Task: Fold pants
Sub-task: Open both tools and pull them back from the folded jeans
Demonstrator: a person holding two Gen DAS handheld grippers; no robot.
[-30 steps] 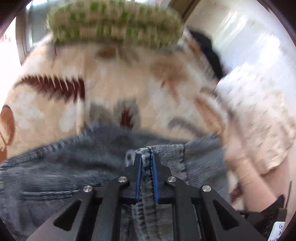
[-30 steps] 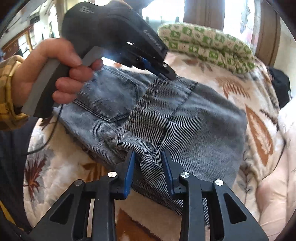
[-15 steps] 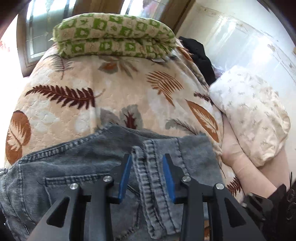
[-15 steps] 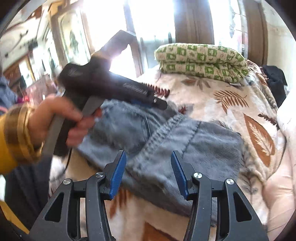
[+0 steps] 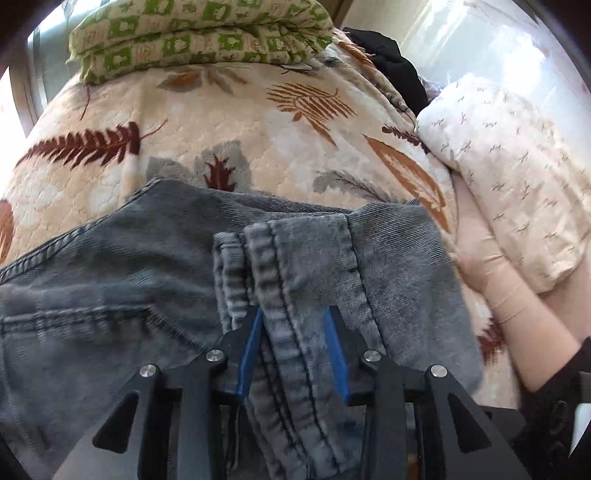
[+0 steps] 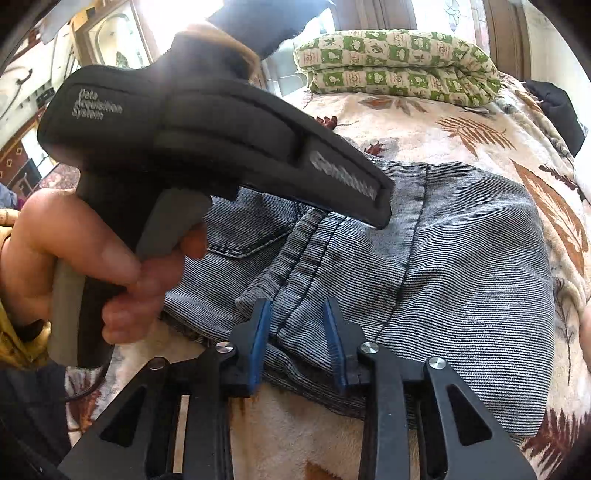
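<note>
Grey-blue denim pants lie folded in a bundle on a leaf-patterned bed cover. In the left wrist view my left gripper is open, its blue pads on either side of a thick stitched seam of the pants. In the right wrist view the pants lie in front. My right gripper is open, its pads straddling the near edge of the folded denim. The left gripper's black body, held by a hand, reaches over the pants from the left.
A folded green-and-cream checked blanket lies at the far end of the bed. A cream pillow sits at the right, with a black garment behind it. The blanket also shows in the right wrist view.
My left gripper let go of the seam and opened, and now sits lower over it. My right gripper opened wider, lifted, then came back down to the near edge of the pants.
</note>
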